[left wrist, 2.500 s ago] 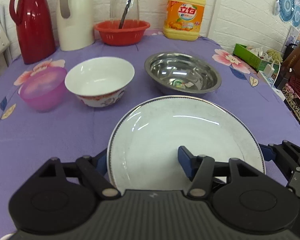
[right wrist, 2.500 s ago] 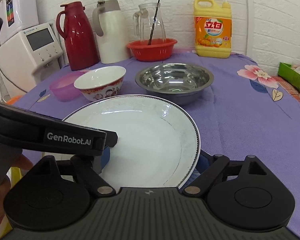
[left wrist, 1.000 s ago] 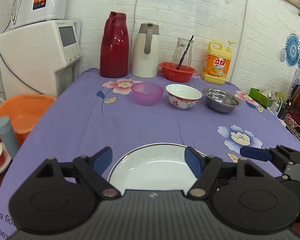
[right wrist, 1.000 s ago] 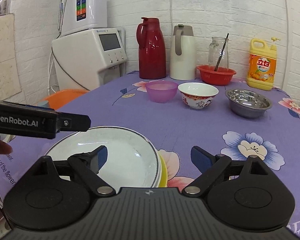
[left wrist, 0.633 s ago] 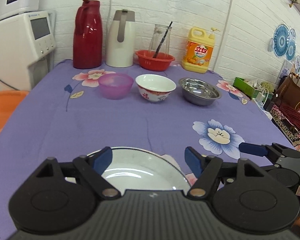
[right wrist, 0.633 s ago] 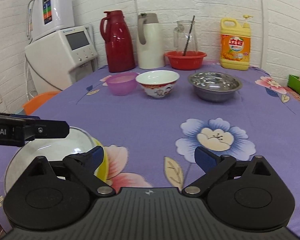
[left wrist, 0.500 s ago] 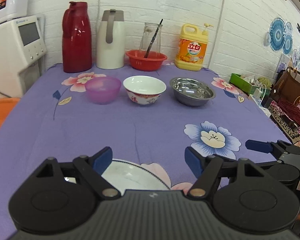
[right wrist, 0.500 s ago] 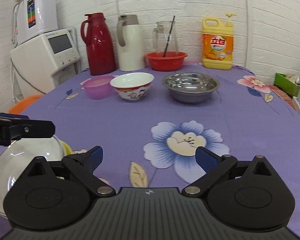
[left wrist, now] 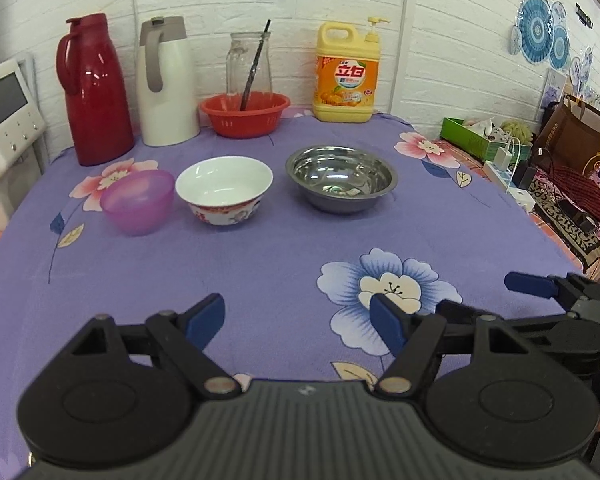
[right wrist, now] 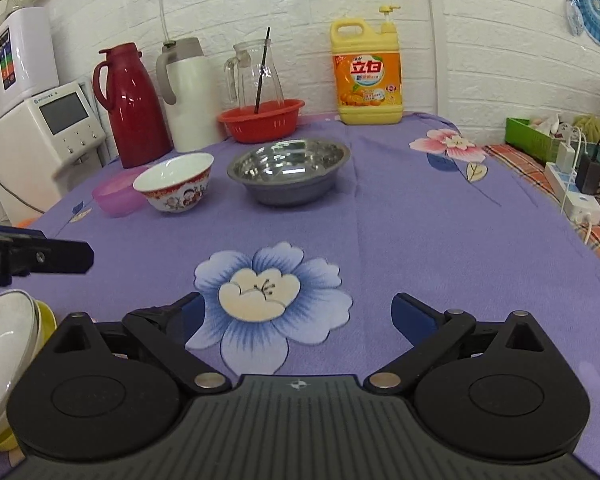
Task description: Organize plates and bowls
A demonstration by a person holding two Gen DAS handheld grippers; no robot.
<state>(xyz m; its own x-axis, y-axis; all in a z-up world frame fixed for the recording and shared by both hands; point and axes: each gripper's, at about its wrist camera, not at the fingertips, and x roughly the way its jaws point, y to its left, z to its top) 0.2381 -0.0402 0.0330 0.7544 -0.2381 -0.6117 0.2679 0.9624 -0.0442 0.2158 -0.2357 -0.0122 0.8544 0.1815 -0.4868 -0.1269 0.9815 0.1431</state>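
Observation:
A purple plastic bowl, a white ceramic bowl with a red pattern and a steel bowl stand in a row on the purple flowered tablecloth. They also show in the right wrist view: the purple bowl, the ceramic bowl, the steel bowl. A white plate lies on a yellow plate at the near left edge. My left gripper is open and empty. My right gripper is open and empty over a blue flower print.
Along the back wall stand a red thermos, a white jug, a red basket with a glass pitcher, and a yellow detergent bottle. A white appliance is at the left. Clutter and a power strip lie beyond the right edge.
The white plate was carried from near the bowls to the near left and set on the yellow plate. Both grippers opened and swung right toward the bowls.

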